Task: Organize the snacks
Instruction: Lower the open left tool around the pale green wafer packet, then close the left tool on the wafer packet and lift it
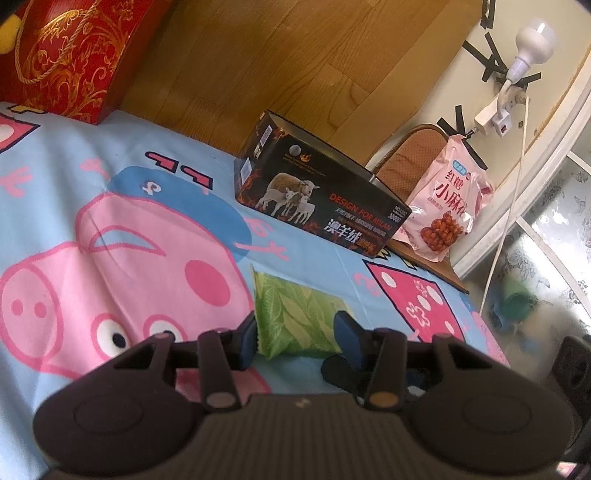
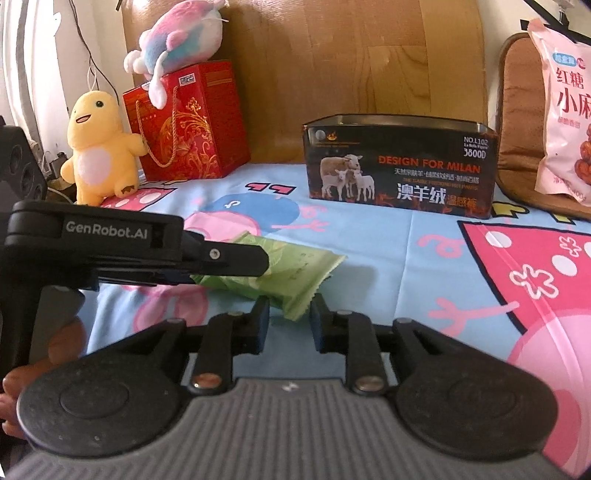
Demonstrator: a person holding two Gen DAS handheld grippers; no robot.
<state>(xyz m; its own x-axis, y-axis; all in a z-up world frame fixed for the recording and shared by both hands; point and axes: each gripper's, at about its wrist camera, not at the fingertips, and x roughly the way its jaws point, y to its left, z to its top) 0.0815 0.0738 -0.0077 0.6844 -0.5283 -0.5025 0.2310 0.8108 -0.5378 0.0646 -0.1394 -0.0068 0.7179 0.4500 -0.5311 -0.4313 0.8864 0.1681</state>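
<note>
A green leaf-print snack packet lies on the cartoon pig bedsheet. My left gripper has its jaws on both sides of the packet's near end, gripping it. In the right wrist view the packet lies under the left gripper's arm. My right gripper is open, with the packet's near corner between its jaws. The open black tin box with sheep on it stands behind, and shows in the right wrist view. A pink snack bag leans beside it.
A red gift bag with a pink-blue plush on top and a yellow plush toy stand at the back left. A brown chair cushion holds the pink bag. A wooden headboard is behind.
</note>
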